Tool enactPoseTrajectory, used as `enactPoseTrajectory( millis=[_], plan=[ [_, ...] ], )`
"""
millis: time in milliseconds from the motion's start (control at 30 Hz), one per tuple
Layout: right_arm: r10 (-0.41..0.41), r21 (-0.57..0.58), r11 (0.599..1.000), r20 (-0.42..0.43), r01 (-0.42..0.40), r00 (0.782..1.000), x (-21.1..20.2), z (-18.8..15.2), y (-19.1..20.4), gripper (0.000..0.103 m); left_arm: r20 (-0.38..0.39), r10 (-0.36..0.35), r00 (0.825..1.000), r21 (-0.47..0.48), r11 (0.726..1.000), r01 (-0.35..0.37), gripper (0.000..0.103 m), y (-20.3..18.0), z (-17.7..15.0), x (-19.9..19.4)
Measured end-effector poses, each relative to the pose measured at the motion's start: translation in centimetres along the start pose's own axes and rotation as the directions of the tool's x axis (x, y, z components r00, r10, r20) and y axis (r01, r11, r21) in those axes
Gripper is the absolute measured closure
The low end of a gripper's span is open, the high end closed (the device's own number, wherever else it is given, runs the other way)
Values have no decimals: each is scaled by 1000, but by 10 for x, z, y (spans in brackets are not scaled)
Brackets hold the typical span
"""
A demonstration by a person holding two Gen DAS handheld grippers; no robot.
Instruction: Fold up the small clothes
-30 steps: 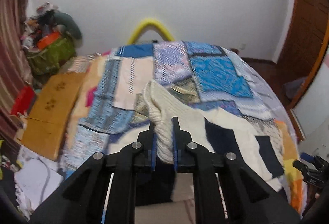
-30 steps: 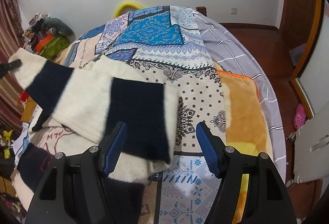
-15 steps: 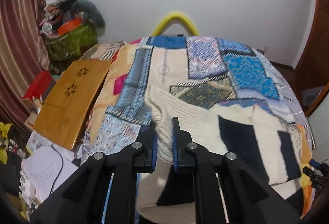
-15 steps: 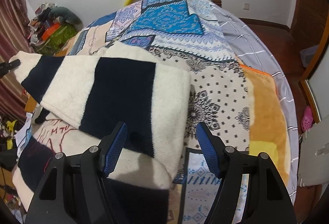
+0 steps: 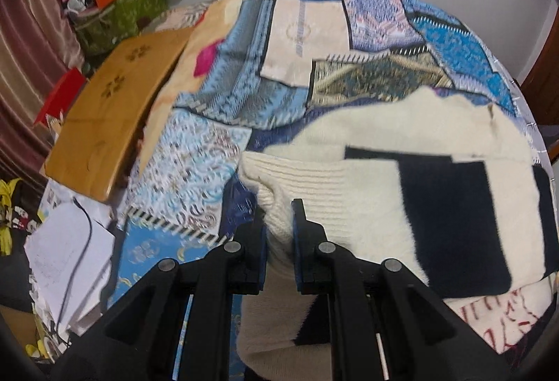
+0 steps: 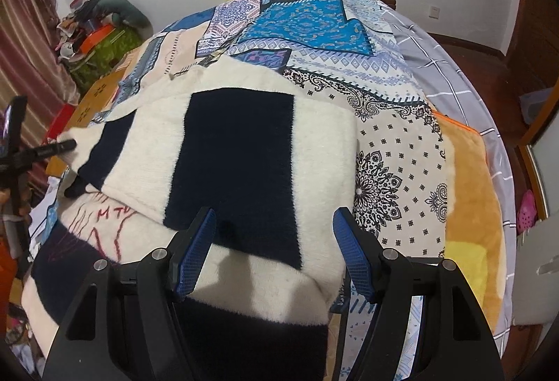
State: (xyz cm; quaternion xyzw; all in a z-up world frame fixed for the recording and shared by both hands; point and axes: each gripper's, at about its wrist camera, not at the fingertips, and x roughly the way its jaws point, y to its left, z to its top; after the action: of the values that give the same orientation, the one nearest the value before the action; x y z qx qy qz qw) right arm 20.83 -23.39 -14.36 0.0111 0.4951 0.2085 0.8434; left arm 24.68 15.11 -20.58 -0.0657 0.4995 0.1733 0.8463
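Item 1, far left: wooden board (image 5: 115,122) leaning at the bed's edge, papers (image 5: 66,251) below it.

Item 2: patchwork bedspread (image 5: 216,150) covering the bed.

Item 3: my left gripper (image 5: 279,237), jaws pressed together on the ribbed cuff (image 5: 276,203) of the cream-and-navy sweater (image 5: 450,206).

Item 4: the sweater (image 6: 241,168), lying on the bedspread with its sleeve folded across the body; red stitching (image 6: 108,220) shows on the lower layer.

Item 5: my right gripper (image 6: 276,255), fingers spread wide, holding nothing, poised over the sweater's near edge.

Item 6, right: orange blanket (image 6: 471,206).
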Motion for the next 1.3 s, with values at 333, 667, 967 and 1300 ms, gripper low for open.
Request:
enactPoseTrajectory(
  millis=[333,667,967,1300],
  plan=[
    [-12,44,999,-46,14,999,18,-3,-4,37,-29,34,999,38,999,-33,57,5,-9,10],
    [-31,46,998,-64,34,997,2,-10,-3,32,-56,1,998,34,999,1,38,20,-22,-7],
    [-24,81,996,-50,28,998,-18,-26,-4,28,-72,-12,997,31,999,15,31,33,-48,-29],
    [-2,73,997,-79,8,997,-23,-58,3,28,-162,-72,984,2,997,73,31,43,-90,-40]
  ],
)
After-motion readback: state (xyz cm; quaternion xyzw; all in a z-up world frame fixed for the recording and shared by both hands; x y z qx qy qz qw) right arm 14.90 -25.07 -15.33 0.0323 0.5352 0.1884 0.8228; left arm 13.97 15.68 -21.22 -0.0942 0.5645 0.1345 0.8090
